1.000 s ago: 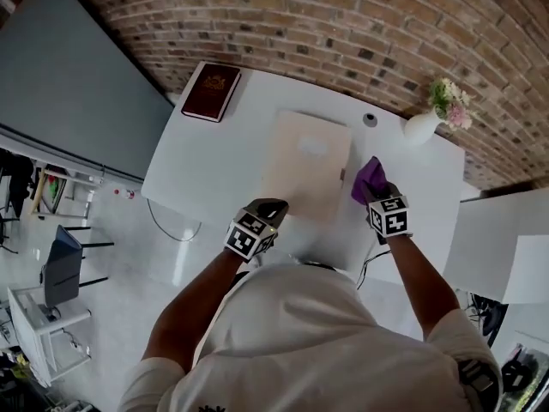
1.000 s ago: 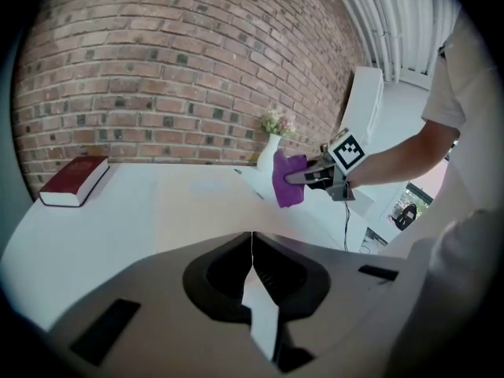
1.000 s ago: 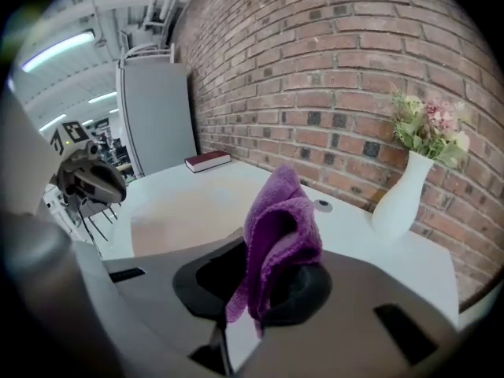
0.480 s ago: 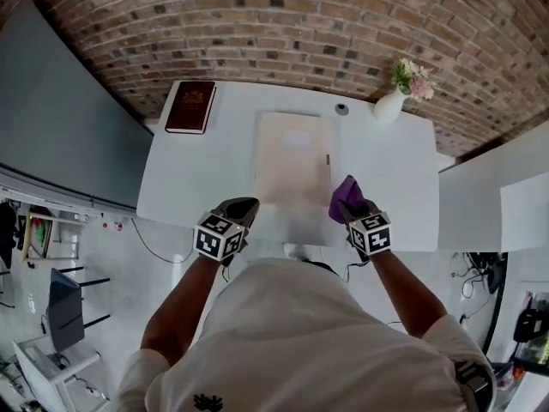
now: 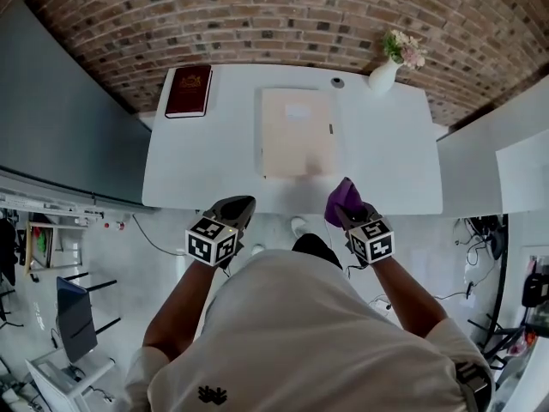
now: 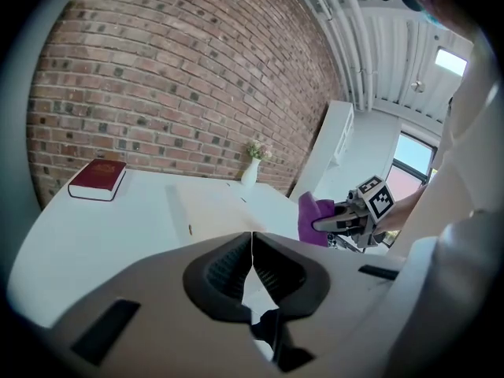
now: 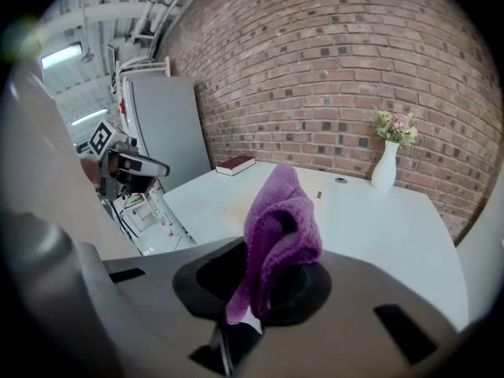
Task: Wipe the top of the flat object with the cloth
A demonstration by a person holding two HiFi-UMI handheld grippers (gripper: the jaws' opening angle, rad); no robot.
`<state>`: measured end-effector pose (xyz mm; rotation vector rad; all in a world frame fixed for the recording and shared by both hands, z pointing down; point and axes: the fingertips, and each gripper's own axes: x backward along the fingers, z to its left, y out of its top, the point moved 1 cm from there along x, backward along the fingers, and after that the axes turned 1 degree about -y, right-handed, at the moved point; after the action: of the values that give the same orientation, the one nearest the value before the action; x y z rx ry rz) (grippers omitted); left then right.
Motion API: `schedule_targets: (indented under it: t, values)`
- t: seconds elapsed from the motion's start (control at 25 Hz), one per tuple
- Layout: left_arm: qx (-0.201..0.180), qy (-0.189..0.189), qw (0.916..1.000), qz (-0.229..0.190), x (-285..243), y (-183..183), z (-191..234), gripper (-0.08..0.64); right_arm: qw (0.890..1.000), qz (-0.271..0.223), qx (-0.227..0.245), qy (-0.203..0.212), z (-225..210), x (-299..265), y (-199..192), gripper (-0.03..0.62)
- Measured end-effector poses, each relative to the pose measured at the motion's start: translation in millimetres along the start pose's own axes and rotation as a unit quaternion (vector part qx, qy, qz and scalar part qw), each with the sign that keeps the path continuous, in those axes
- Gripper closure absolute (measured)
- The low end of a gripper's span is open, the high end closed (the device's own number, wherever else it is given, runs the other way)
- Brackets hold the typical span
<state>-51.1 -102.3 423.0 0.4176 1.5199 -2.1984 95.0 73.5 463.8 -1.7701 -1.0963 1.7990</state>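
Observation:
A flat beige folder [image 5: 296, 132] lies in the middle of the white table [image 5: 189, 161]; in the left gripper view the folder [image 6: 206, 208] shows ahead on the tabletop. My right gripper [image 5: 345, 206] is shut on a purple cloth [image 5: 343, 198] and hangs at the table's near edge, right of the folder. The cloth [image 7: 277, 227] stands up bunched between the jaws in the right gripper view. My left gripper [image 5: 238, 206] is shut with nothing in it, just off the near edge, below the folder's left corner.
A dark red book [image 5: 189, 91] lies at the table's far left corner. A white vase with flowers [image 5: 383, 74] stands at the far right, a small round grey thing [image 5: 337, 82] beside it. A brick wall [image 5: 283, 15] runs behind the table. Grey panel [image 5: 60, 118] at left.
Both grippers have drawn back toward the person, from beside the folder to the table's near edge. The cloth stays in the right gripper. The head view has swung round.

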Motion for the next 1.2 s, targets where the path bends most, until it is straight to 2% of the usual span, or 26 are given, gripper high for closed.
schedule_targets:
  t: [0.32,0.64,1.2]
  values:
    - [-0.019,-0.013,0.9996,0.014,21,-35,-12,0.535,1.0,-0.01,-0.016,-0.005,41,19,-22,0.515]
    - [-0.032,-0.024,0.9992,0.01,28,-36,-22,0.535,1.0,-0.021,-0.009,-0.007,60,29,-17,0.515]
    - [-0.01,0.028,0.9996,0.001,72,-64,1,0.535,0.999,-0.008,0.037,0.037,104,14,-12,0.516]
